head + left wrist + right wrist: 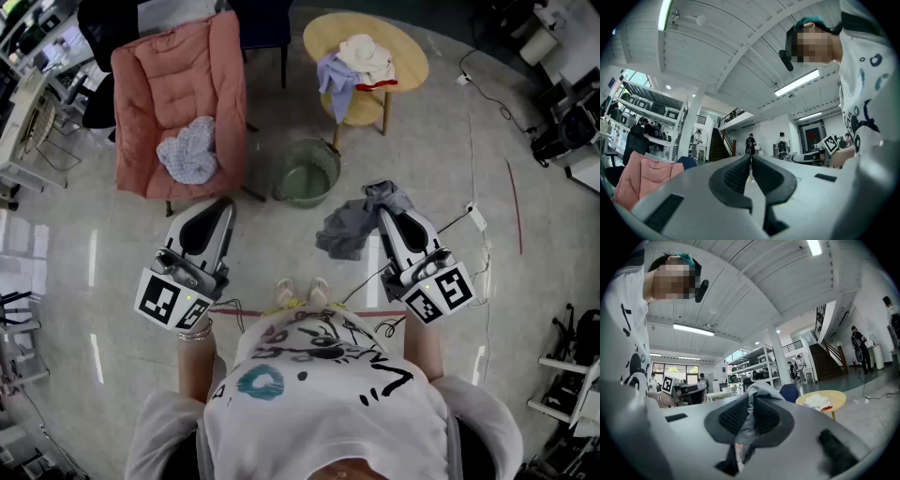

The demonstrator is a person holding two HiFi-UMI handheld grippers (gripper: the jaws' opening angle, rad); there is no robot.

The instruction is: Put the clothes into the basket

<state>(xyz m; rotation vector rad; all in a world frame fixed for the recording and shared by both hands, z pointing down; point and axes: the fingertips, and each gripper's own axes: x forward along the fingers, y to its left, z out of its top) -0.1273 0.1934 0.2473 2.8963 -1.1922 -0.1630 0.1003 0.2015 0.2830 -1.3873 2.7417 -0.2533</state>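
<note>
- So, far left: a light cloth [187,152] lies on the pink chair [150,66], not yet collected.
- Your left gripper [223,204] is closed on nothing. Its own view shows the pads [736,176] meeting, with only the hall beyond them.
- The basket [330,159] stands on the floor between chair and table [412,56], ahead of both grippers. It looks empty. Only the head view shows it.
- Your right gripper [380,211] is clamped on the grey garment [347,234], and the rest drapes below, likely lifted for the carry to the basket. The right gripper view shows fabric pinched between the pads; from the head view the gripper body hides that.
- Far right: more clothes [361,58] are piled on the table.
</note>
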